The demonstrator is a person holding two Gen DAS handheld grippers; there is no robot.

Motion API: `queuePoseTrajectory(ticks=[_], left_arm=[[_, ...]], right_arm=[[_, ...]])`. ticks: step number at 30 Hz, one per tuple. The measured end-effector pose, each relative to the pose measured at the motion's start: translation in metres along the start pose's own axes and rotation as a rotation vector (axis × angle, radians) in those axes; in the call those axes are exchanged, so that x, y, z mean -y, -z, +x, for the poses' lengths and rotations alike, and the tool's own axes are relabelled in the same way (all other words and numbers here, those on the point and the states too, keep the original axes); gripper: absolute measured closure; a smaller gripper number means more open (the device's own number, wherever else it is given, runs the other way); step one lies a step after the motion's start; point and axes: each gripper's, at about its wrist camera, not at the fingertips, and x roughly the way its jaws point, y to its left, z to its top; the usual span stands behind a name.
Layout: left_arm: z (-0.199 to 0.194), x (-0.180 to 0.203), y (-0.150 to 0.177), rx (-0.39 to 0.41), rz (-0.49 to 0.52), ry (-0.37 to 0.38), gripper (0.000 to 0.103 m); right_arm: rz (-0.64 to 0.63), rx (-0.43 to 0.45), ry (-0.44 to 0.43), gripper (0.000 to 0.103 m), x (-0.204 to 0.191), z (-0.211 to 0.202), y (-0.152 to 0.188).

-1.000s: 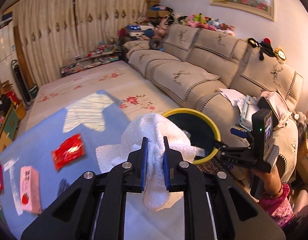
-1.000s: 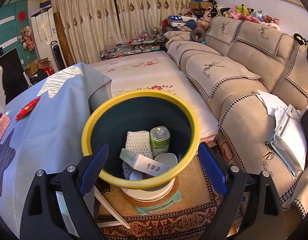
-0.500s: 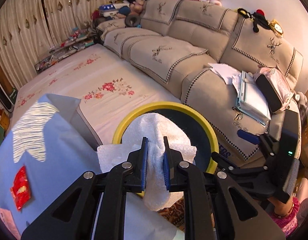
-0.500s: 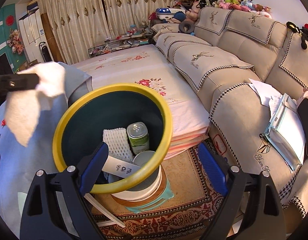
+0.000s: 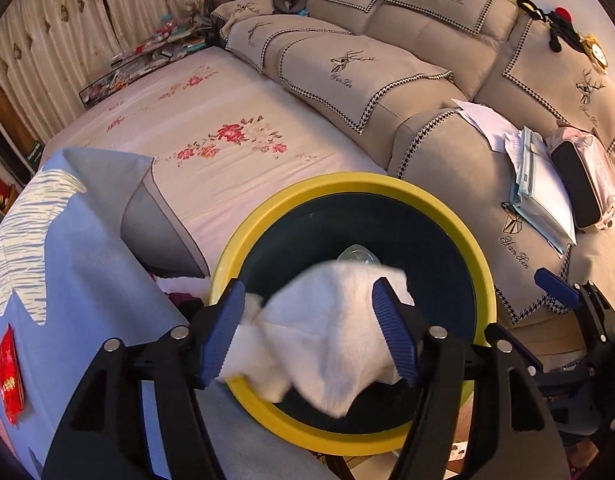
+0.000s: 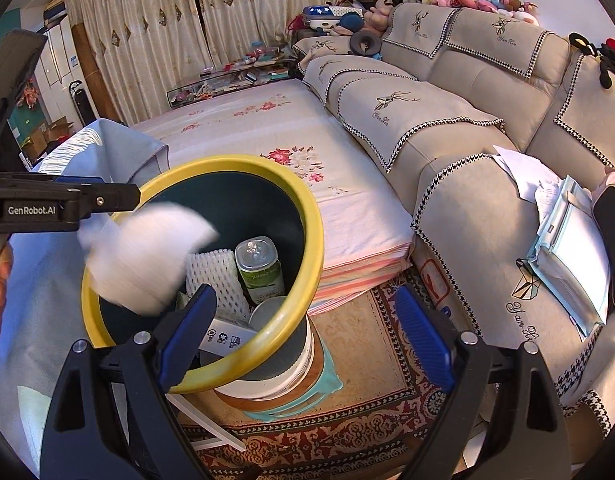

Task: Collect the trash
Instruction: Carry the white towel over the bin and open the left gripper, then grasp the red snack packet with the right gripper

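A dark bin with a yellow rim (image 5: 459, 232) (image 6: 307, 216) stands beside the blue-covered table. My left gripper (image 5: 311, 336) is open above the bin's near rim. A white crumpled tissue (image 5: 331, 340) is loose between its fingers, blurred, over the bin mouth; it also shows in the right wrist view (image 6: 143, 256). My right gripper (image 6: 303, 332) is open and empty, near the bin's right side. Inside the bin lie a green can (image 6: 259, 272), a white foam net (image 6: 215, 280) and a paper box (image 6: 227, 336).
A red wrapper (image 5: 7, 372) lies on the blue tablecloth (image 5: 79, 280) at the left. A flowered mattress (image 6: 307, 184) and a beige sofa (image 6: 467, 128) with papers (image 6: 567, 248) lie behind. A patterned rug (image 6: 367, 420) covers the floor under the bin.
My left gripper has opened and let go of the tissue, which is dropping over the bin. The left gripper has moved closer above the bin. The right gripper stays open.
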Motion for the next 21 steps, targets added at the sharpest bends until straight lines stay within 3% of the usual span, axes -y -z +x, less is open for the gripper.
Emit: queuePoseTrajectory(ticks=[4, 7, 9, 13, 18, 21], left_arm=[[-0.018, -0.011, 0.006, 0.012, -0.050, 0.027, 0.030], [-0.061, -0.023, 0.018, 0.099, -0.074, 0.038, 0.025], [-0.091, -0.032, 0.029, 0.158, -0.085, 0.023, 0.016], [-0.158, -0.062, 0.065, 0.275, -0.130, -0.033, 0.011], [-0.223, -0.111, 0.129, 0.367, -0.234, -0.118, 0.007], [-0.258, -0.141, 0.176, 0.427, -0.317, -0.220, 0.005]], right_arm=[[-0.005, -0.002, 0.003, 0.017, -0.001, -0.002, 0.001], [-0.009, -0.003, 0.004, 0.017, -0.003, -0.005, 0.003], [-0.015, -0.003, 0.003, 0.017, -0.006, -0.008, 0.002], [-0.036, 0.002, -0.005, 0.016, -0.017, -0.013, 0.000], [-0.073, 0.011, -0.030, 0.016, -0.041, -0.020, -0.005], [-0.103, 0.017, -0.066, 0.016, -0.066, -0.024, -0.011]])
